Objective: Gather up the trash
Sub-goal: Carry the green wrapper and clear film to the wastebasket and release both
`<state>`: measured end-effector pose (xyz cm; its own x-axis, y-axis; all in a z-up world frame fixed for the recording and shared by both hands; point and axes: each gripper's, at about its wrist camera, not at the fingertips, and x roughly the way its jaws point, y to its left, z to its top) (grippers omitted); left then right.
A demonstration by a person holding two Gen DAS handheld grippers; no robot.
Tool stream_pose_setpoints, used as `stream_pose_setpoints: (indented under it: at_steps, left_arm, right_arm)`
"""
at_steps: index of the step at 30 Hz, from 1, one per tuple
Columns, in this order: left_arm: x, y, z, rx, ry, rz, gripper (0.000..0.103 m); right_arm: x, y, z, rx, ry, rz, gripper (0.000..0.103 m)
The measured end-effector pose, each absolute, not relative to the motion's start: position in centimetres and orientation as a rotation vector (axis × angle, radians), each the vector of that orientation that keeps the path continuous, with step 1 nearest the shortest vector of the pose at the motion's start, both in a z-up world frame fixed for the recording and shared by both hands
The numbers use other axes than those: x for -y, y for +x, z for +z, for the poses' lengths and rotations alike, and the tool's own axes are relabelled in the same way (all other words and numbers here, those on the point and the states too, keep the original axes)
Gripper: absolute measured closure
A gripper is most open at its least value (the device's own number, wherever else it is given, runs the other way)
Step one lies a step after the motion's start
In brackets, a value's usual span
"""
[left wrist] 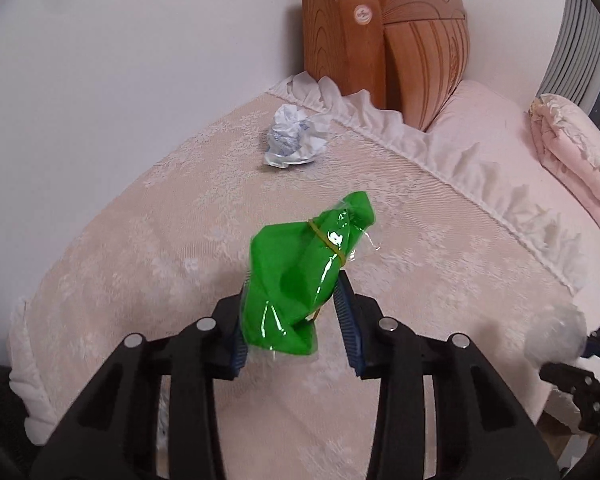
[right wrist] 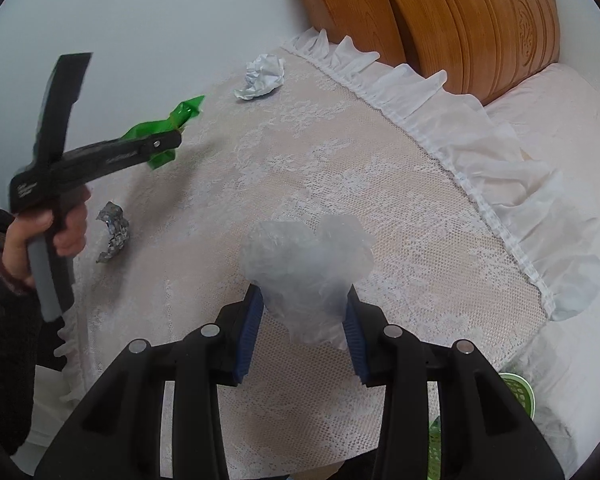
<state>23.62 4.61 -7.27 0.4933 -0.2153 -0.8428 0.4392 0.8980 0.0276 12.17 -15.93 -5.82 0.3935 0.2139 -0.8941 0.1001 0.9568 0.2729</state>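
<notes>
A: Item one, left gripper (left wrist: 296, 320): we have it clamped on a green plastic wrapper (left wrist: 304, 276) bound with a rubber band, lifted clear of the lace bedspread (left wrist: 140, 280).

B: Item two, right gripper (right wrist: 304, 328): closed on a crumpled clear plastic bag (right wrist: 308, 272), also held above the spread.

A: Uncollected: one crumpled white paper (right wrist: 262, 76) near the far edge by the wooden headboard (right wrist: 460, 20); one crushed foil scrap (right wrist: 114, 230) near the left edge.

B: A green basket (right wrist: 518, 394) shows beyond the near right corner. We judge two pieces picked, none deposited, two left.
</notes>
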Motion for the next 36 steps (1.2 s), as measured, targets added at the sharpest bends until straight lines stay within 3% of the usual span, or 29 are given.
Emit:
stream_pose_setpoints:
  at_steps: [14, 22, 36]
  left_arm:
    - [6.6, 3.7, -3.3, -0.967, 0.196, -0.648, 0.066]
    - [14.7, -2.3, -4.4, -0.973, 0.284, -0.819, 0.066]
    - [20.4, -6.1, -5.9, -1.003, 0.355, -0.865, 0.065]
  right_arm:
    - [23.7, -2.2, -3.2, -1.140, 0.351, -0.139, 0.063]
    - [30.2, -9.9, -4.2, -1.155, 0.425, -0.298, 0.063]
    - [35.1, -14.8, -7.6, -1.235, 0.443, -0.339, 0.063]
